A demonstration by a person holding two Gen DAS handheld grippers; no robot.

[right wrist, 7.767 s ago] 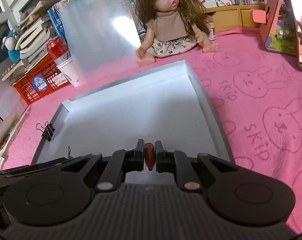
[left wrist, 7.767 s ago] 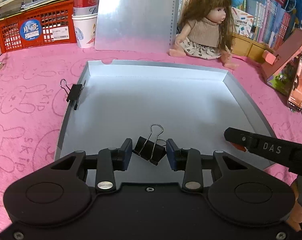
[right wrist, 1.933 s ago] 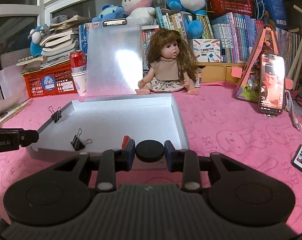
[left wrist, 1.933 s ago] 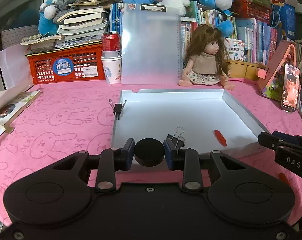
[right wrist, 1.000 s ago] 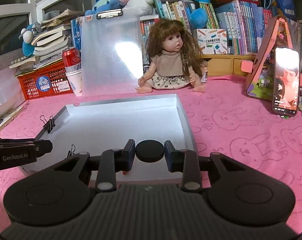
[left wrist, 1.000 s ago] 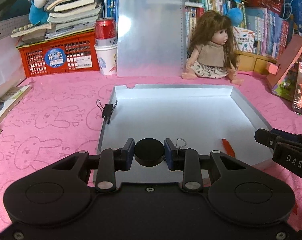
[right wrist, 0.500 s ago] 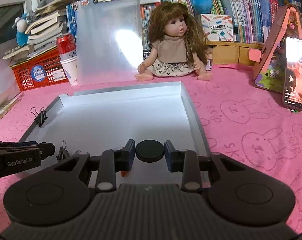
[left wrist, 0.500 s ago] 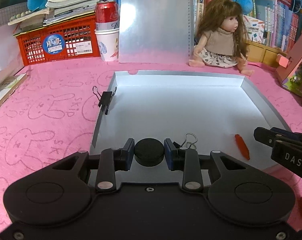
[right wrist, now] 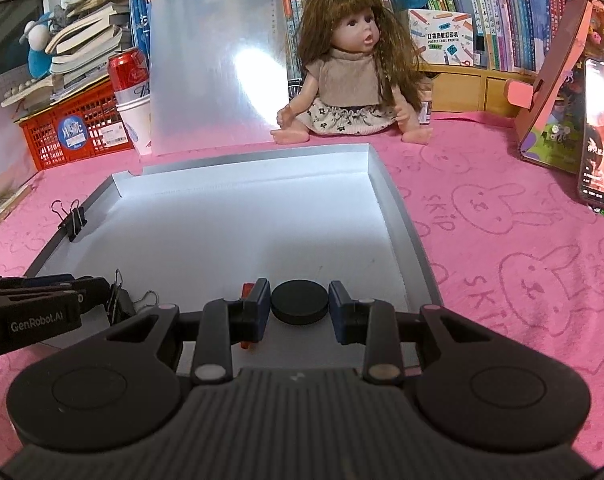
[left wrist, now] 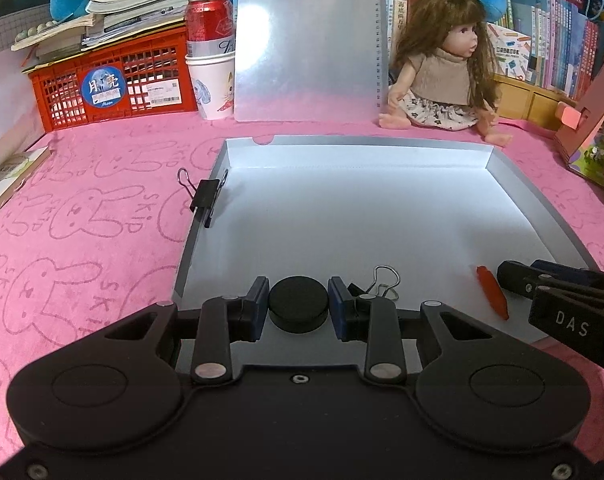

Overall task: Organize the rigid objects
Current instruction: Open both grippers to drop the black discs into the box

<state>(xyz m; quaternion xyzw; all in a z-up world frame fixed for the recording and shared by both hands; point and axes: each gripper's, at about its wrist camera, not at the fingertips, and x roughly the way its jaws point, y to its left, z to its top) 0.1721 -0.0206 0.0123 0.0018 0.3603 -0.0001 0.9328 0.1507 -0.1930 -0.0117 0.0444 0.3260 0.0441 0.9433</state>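
Grey tray [left wrist: 538,204] holds clip [left wrist: 384,282], crayon [left wrist: 492,292].

"DAS" showing on right gripper [left wrist: 518,280]; "GenRobot.AI" on left gripper [right wrist: 97,292]; "SKIP" repeating on cloth [right wrist: 502,260]; "POCKET LABEL PRINTER" on box [right wrist: 440,38].

Pink rabbit-print tablecloth [left wrist: 81,216], grey tray [left wrist: 542,208], doll [left wrist: 442,76]

Background items: a doll [right wrist: 348,72] seated on the pink cloth [right wrist: 502,264]; a clipboard [right wrist: 215,60] leaning upright; a red basket [left wrist: 113,80]; a can [left wrist: 209,20] in a paper cup [left wrist: 211,84]; a phone [right wrist: 602,132].
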